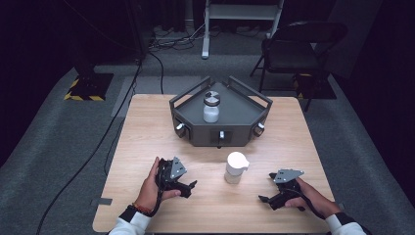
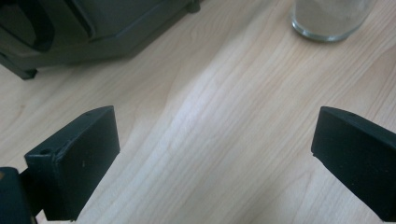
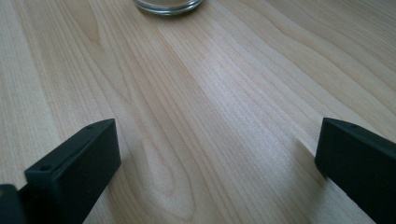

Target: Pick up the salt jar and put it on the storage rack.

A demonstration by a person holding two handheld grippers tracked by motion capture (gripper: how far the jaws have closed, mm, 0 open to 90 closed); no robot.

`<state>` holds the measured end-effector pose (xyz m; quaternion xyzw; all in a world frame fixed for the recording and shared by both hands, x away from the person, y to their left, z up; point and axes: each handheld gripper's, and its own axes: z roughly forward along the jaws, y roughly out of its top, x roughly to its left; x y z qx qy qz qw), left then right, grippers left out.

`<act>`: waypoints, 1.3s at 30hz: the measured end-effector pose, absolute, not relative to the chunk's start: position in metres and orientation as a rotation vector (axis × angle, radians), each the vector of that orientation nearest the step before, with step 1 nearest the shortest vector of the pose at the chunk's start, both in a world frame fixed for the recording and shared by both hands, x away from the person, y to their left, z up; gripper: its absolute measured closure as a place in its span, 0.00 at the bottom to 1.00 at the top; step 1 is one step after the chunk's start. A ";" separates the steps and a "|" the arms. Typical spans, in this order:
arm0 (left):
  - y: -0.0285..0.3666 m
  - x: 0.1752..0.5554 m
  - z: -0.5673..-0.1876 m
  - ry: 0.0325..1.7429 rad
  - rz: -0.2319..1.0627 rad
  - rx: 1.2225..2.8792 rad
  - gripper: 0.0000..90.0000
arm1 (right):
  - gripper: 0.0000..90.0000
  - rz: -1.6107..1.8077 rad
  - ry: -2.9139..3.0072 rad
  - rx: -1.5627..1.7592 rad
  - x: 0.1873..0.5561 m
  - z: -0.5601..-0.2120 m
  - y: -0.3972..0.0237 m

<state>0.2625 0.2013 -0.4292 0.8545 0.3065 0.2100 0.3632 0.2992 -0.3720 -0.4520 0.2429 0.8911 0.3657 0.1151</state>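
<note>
A white-capped glass jar (image 1: 236,167) stands on the wooden table (image 1: 147,132) between my two grippers. Its glass base (image 2: 329,21) is at the upper right of the left gripper view, and the base (image 3: 168,5) is at the top edge of the right gripper view. A second jar with a grey and white lid (image 1: 211,107) stands inside a dark grey angular tray (image 1: 244,115) at the table's far middle. My left gripper (image 1: 188,187) rests on the table left of the near jar, open and empty. My right gripper (image 1: 266,198) rests to the jar's right, open and empty.
The tray's front wall (image 2: 93,32) carries small knobs. Behind the table stand a black folding chair (image 1: 298,49), a white stand (image 1: 240,19) and cables on grey carpet. A strip of tape (image 1: 101,201) lies at the table's near left edge.
</note>
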 end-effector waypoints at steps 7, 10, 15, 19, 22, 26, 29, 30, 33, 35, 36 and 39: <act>0.204 0.266 -0.434 0.811 0.526 2.218 0.01 | 0.00 1.072 2.613 0.710 0.300 -0.452 -0.372; 0.202 0.269 -0.437 0.812 0.521 2.244 0.01 | 0.00 1.072 2.613 0.710 0.300 -0.452 -0.372; 0.201 0.276 -0.441 0.811 0.495 2.275 0.01 | 0.00 1.072 2.612 0.710 0.299 -0.452 -0.372; 0.198 0.281 -0.445 0.824 0.473 2.308 0.01 | 0.00 1.072 2.611 0.711 0.299 -0.452 -0.372; 0.199 0.283 -0.447 0.835 0.455 2.306 0.01 | 0.00 1.072 2.611 0.710 0.299 -0.452 -0.372; 0.204 0.285 -0.451 0.853 0.430 2.281 0.00 | 0.00 1.072 2.611 0.710 0.299 -0.452 -0.372; 0.210 0.287 -0.454 0.861 0.400 2.259 0.00 | 0.00 1.072 2.611 0.710 0.299 -0.452 -0.372; 0.211 0.288 -0.455 0.859 0.393 2.254 0.00 | 0.00 1.072 2.611 0.710 0.299 -0.452 -0.372; 0.213 0.287 -0.457 0.858 0.392 2.245 0.00 | 0.00 1.072 2.611 0.710 0.299 -0.452 -0.372; 0.216 0.289 -0.459 0.856 0.369 2.234 0.00 | 0.00 1.072 2.612 0.709 0.299 -0.452 -0.372; 0.216 0.291 -0.459 0.862 0.356 2.234 0.00 | 0.00 1.072 2.612 0.708 0.299 -0.452 -0.372; 0.217 0.292 -0.458 0.854 0.348 2.238 0.00 | 0.00 1.071 2.611 0.712 0.299 -0.452 -0.372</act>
